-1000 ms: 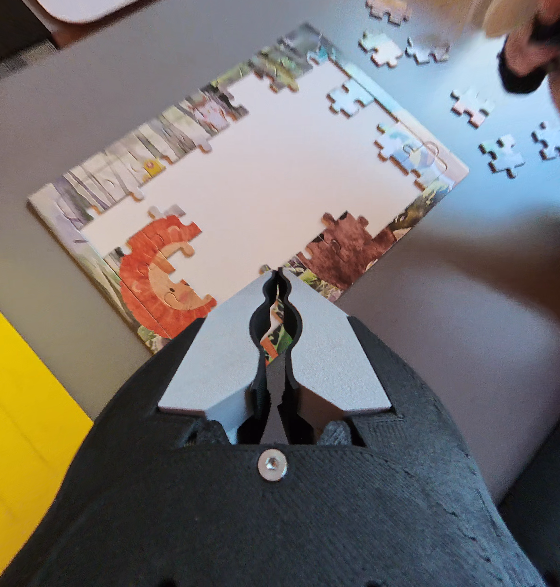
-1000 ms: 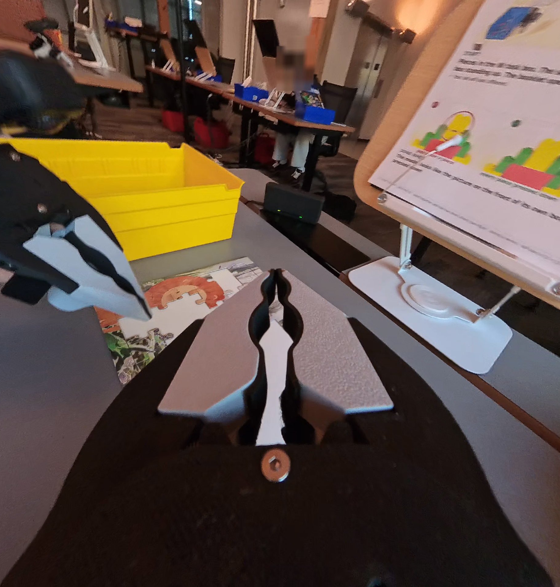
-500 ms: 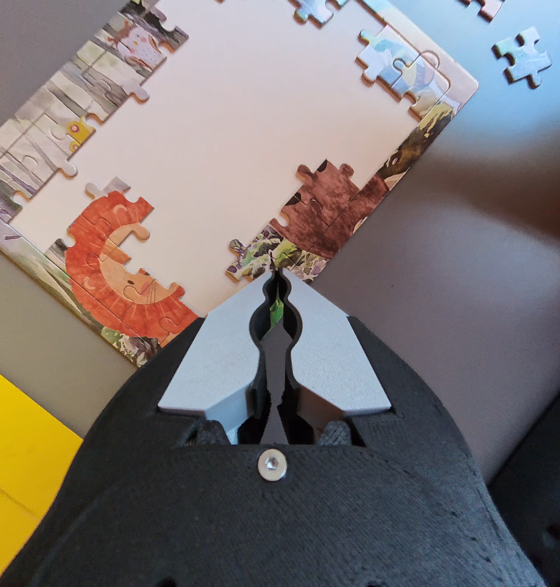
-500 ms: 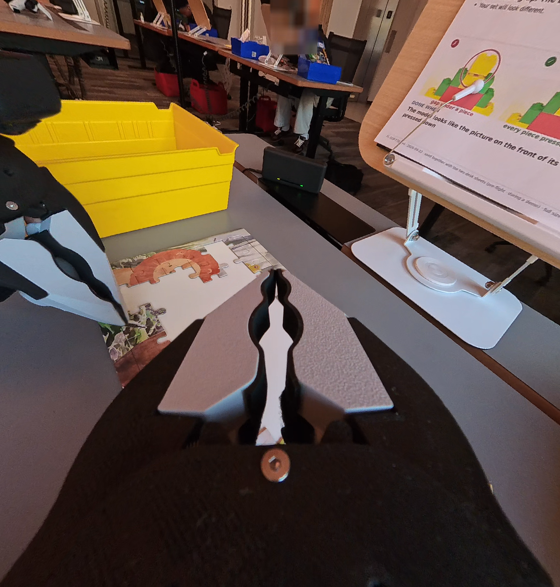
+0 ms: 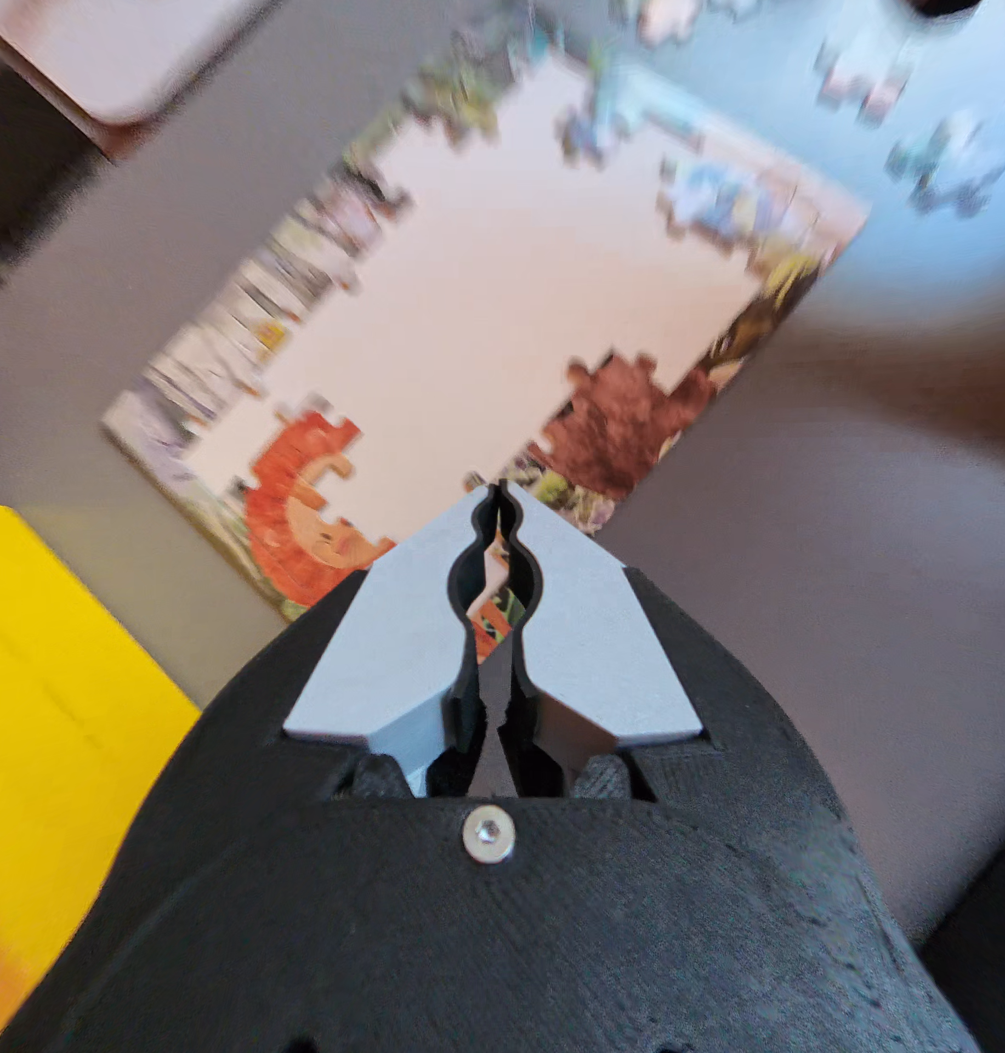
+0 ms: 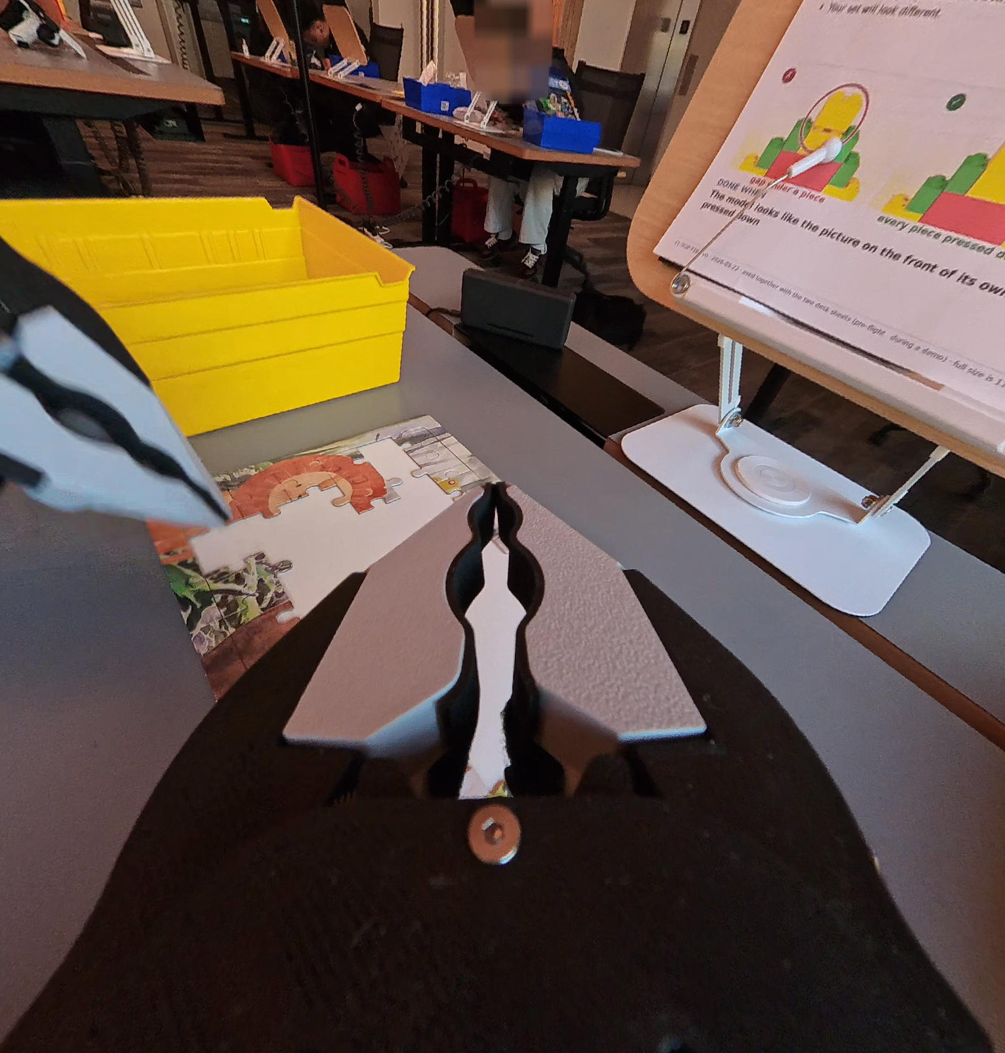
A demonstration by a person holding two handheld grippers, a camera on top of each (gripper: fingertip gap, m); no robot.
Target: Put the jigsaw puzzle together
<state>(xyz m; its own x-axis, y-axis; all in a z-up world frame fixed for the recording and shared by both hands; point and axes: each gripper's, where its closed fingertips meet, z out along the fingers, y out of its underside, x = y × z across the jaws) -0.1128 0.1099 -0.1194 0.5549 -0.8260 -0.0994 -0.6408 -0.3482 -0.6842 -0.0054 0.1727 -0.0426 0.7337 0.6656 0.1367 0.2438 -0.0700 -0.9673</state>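
The jigsaw puzzle lies flat on a grey table, a white board [image 5: 517, 319] with pieces joined round its border. An orange lion [image 5: 300, 513] sits at the near left and a brown animal [image 5: 619, 433] at the near right. My left gripper [image 5: 499, 487] is shut, hovering over the near edge between them, with nothing seen between its tips. The right wrist view shows the board [image 6: 329, 547], the lion [image 6: 312, 484] and the left gripper [image 6: 215, 510] above the puzzle. My right gripper [image 6: 497, 490] is shut and empty over the board's right side.
Loose puzzle pieces [image 5: 944, 165] lie blurred on the table beyond the board. A yellow bin [image 6: 232, 296] stands beside the puzzle; it also shows in the left wrist view [image 5: 50, 712]. A document stand with a white base [image 6: 773, 501] stands right. A dark box [image 6: 514, 307] sits behind. Spacing between my two grippers at the tips: around 15 cm. The lion [image 6: 312, 484] is closer to my left gripper, around 9 cm from its tips; the right tips are 20 cm off.
The left gripper dipped to the puzzle's near edge half a second ago and has now lifted and pulled back, still shut; its view is motion-blurred. The right gripper tilted down towards the puzzle.
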